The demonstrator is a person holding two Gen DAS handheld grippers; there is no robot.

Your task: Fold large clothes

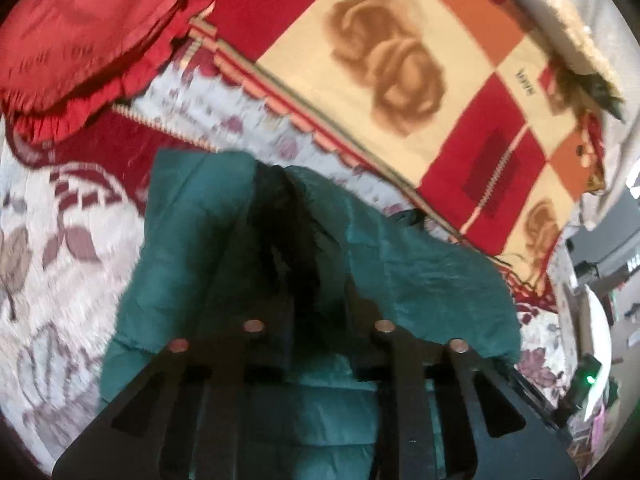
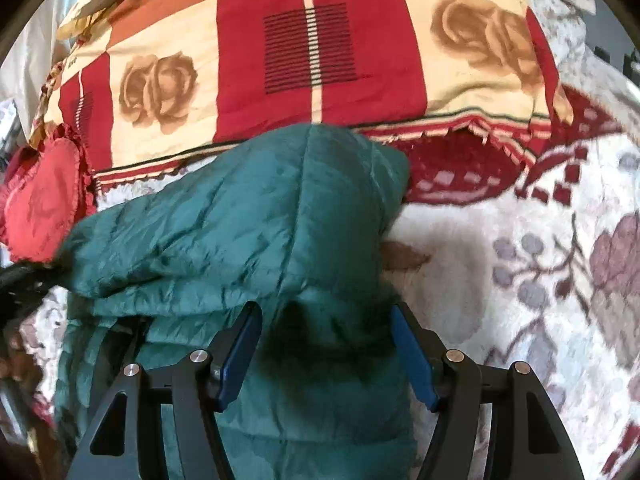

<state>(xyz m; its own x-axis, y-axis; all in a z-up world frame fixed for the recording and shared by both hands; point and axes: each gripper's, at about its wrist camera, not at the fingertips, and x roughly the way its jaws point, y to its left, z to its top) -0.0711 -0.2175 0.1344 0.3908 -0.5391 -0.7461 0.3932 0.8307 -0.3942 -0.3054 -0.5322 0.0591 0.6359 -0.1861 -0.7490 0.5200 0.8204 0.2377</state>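
Observation:
A teal quilted puffer jacket [image 1: 420, 276] with a hood and dark fur trim [image 1: 284, 224] lies bunched on a floral blanket. In the left wrist view my left gripper [image 1: 316, 300] is over the jacket, its fingers sunk in fabric and fur; how far apart they stand is hidden. In the right wrist view the jacket [image 2: 248, 220] is folded over itself, the hood pointing away. My right gripper [image 2: 324, 320] is open, its blue pads [image 2: 240, 352] either side of the hood's dark edge.
A white and maroon floral blanket [image 2: 520, 264] covers the bed. A red, cream and orange rose-print quilt [image 2: 320, 48] lies beyond the jacket. A red heart-shaped frilled cushion [image 1: 80, 32] lies to the left, also in the right wrist view [image 2: 40, 208].

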